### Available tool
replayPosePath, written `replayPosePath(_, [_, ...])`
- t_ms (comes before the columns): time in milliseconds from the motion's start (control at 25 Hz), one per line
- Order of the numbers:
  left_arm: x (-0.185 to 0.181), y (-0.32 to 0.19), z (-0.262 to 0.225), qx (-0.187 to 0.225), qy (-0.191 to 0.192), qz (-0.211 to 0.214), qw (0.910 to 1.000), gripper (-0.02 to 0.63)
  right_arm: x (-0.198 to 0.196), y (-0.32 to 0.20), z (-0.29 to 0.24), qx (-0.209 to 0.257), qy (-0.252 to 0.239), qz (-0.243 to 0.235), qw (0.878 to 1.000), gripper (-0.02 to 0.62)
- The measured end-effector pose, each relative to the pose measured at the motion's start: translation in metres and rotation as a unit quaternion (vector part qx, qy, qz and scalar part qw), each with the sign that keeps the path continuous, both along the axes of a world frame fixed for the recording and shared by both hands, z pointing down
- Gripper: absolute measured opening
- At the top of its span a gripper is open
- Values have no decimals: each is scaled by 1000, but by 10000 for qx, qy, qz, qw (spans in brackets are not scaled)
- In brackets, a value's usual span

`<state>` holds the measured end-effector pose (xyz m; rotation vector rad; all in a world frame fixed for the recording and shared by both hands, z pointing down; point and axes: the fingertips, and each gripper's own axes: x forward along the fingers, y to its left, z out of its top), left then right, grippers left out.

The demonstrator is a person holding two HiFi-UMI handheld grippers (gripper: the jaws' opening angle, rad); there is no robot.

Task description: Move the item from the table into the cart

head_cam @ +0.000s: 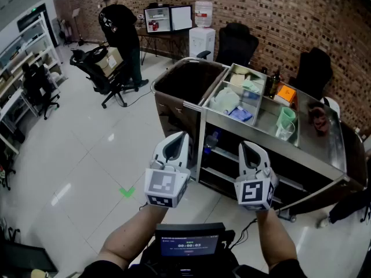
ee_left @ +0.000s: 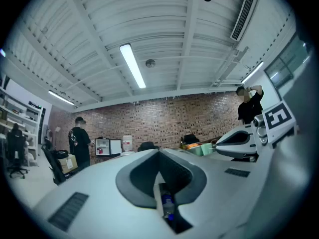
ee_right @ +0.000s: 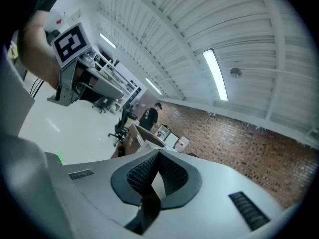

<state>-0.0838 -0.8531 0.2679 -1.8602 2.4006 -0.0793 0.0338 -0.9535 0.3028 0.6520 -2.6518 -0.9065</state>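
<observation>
Hand-held grippers: the left hand-held gripper (head_cam: pixel 175 143) and the right hand-held gripper (head_cam: pixel 250 150) are raised side by side just short of the cart (head_cam: pixel 322 146), both pointing toward it. On each one the two jaws are pressed together at the tips and nothing is clamped between them. (The blue bottle (ee_left: pixel 167 206) seen through the slit of the left hand-held gripper lies beyond the jaws, on the cart's lower shelf.)

Item location: no single item can be picked out as the one to move. The only worktop (head_cam: pixel 152 35) in sight stands well beyond the cart's far left corner, against the brick wall and beside a person (head_cam: pixel 120 25). What it carries besides screens is too small to tell. The cart's upper trays already hold goods, among them a green cup (head_cam: pixel 286 119).

Governing relation: the cart lies directly ahead of both hand-held grippers. Its long axis runs from near right to far left across the line of reach. The left hand-held gripper is level with the cart's dark bin (head_cam: pixel 186 81) end and is therefore nearer the worktop. The right hand-held gripper faces the middle trays.

Judgement: a pickup probably cannot start from this stance. The jaws must first be opened and the cart's left end passed, which favours the left hand-held gripper for the first reach.
</observation>
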Motion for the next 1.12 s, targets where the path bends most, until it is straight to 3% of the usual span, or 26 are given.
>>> replayPosePath(160, [-48,72,-2,38,-20,-306,9995,2,-60,69,-15,-408,-444,-502,9969,11])
replayPosePath(320, [-117,192,-6,96,28,-929,9956,2,-145,175,-28,-768,-654,-1250,9870,11])
replayPosePath(360, [-137,227,-9,106,26,-1121,9936,2,-170,206,-32,-876,-700,-1471,9827,38])
replayPosePath(480, [-190,339,-12,94,20,-1671,9859,2,-240,309,-43,-1179,-835,-2075,9675,40])
replayPosePath(640, [-250,496,-14,107,-130,-2395,9708,2,-324,460,-50,-1241,-843,-2961,9433,40])
replayPosePath(720, [-276,573,-9,122,-96,-2928,9560,15,-361,532,-48,-1373,-810,-3481,9238,40])
replayPosePath(840, [-304,676,0,120,16,-3822,9240,15,-409,629,-45,-1543,-691,-4326,8856,40])
replayPosePath(1040, [-304,830,-13,46,3,-5087,8609,17,-448,786,-70,-1958,-680,-5604,8019,40])
replayPosePath(1120, [-290,905,-2,42,44,-5629,8265,17,-451,863,-63,-2070,-630,-6074,7644,40])
